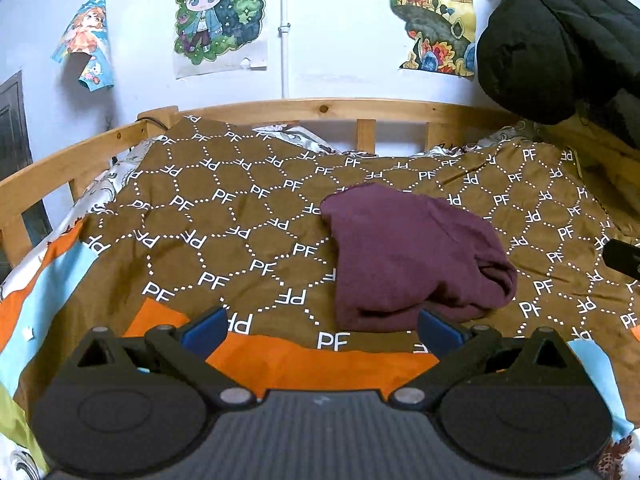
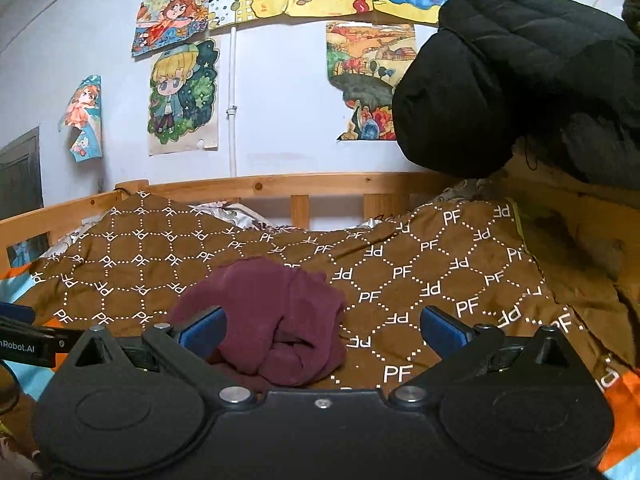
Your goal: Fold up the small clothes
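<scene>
A small maroon garment (image 1: 412, 256) lies bunched and folded over on the brown PF-patterned blanket (image 1: 224, 224). My left gripper (image 1: 322, 330) is open and empty, just in front of the garment's near edge. In the right wrist view the garment (image 2: 276, 320) lies between and just beyond my open right gripper (image 2: 322, 330), closer to its left blue finger (image 2: 202, 330). The left gripper's body (image 2: 24, 344) shows at the left edge there. The right gripper's tip (image 1: 622, 258) shows at the right edge of the left wrist view.
A wooden bed rail (image 1: 320, 110) runs along the far and left sides. A black puffer jacket (image 2: 520, 80) hangs at the right above the bed. Drawings (image 2: 184, 96) are stuck on the white wall. An orange and light-blue sheet (image 1: 320, 360) lies nearest me.
</scene>
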### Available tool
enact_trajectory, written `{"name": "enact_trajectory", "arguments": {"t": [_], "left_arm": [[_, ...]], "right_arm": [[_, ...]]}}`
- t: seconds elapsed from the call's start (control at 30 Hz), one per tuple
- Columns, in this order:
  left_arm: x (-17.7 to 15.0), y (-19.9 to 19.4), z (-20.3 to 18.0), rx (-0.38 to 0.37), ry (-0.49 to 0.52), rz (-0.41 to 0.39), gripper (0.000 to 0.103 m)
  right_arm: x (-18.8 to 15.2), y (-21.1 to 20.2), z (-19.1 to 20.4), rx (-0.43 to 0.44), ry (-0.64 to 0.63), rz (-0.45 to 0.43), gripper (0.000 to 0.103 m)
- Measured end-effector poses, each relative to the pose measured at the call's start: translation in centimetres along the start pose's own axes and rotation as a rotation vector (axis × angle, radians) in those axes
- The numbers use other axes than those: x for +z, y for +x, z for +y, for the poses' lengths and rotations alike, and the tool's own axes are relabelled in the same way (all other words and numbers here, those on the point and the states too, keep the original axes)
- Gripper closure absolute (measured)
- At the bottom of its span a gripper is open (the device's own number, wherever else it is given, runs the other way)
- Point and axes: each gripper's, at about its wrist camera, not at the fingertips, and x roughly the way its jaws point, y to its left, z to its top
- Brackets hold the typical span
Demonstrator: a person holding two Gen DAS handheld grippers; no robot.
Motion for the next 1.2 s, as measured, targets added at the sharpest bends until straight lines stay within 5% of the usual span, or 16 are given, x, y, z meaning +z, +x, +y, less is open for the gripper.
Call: {"name": "enact_trajectory", "arguments": {"t": [1.2], "left_arm": [[-2.0,1.0,0.1,0.034,0.024,0.034,0.000]], "right_arm": [[-3.2,1.1,0.8,0.045,0.009,0.094,0.001]]}}
